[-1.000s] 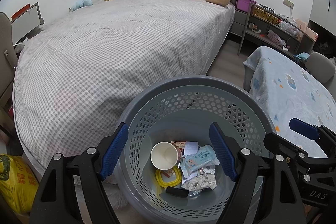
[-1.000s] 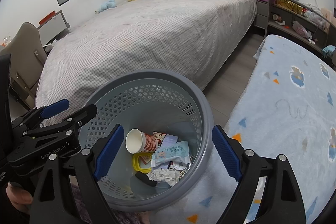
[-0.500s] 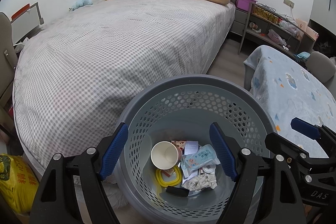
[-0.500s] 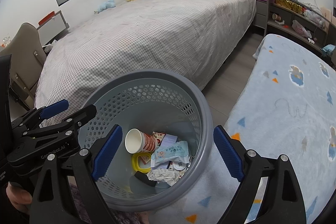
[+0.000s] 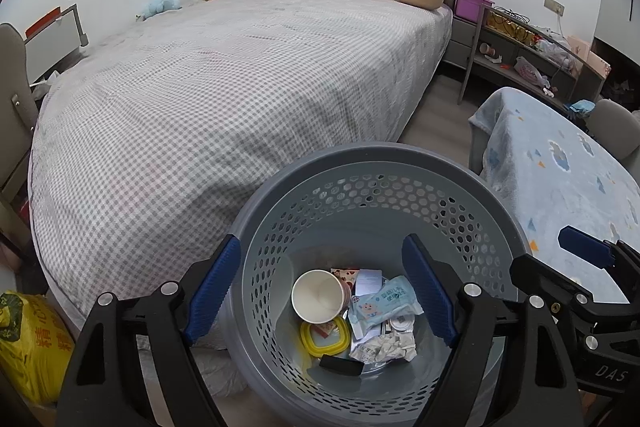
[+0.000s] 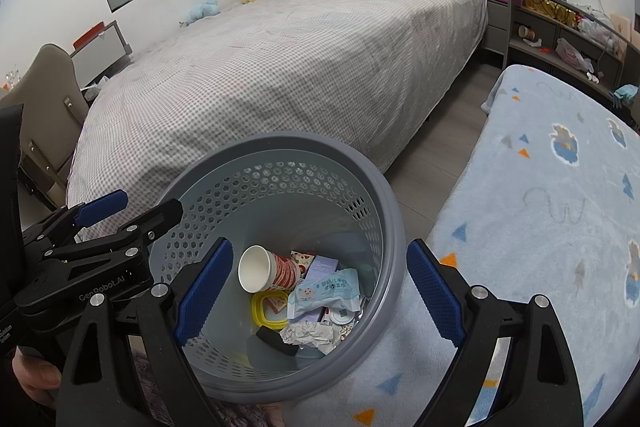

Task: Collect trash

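While both wide-open and empty, left claw [image 5: 324, 287] and right claw [image 6: 320, 285] above trash-filled basket [image 5: 372, 163].

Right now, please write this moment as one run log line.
left tool: open, empty | right tool: open, empty | bin: holds cup, wipes pack

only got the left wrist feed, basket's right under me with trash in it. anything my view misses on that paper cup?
Observer: The right wrist view shows the paper cup lying on its side, with a red-patterned outer wall. Your view mostly looks into its mouth.
Operator: what's the left gripper doing from outside
Observer: The left gripper hangs over the basket rim on its bed side, fingers apart, holding nothing.
Operator: and the right one
Observer: The right gripper is open too, with the basket's rim between its fingers; one finger is over the blue blanket.
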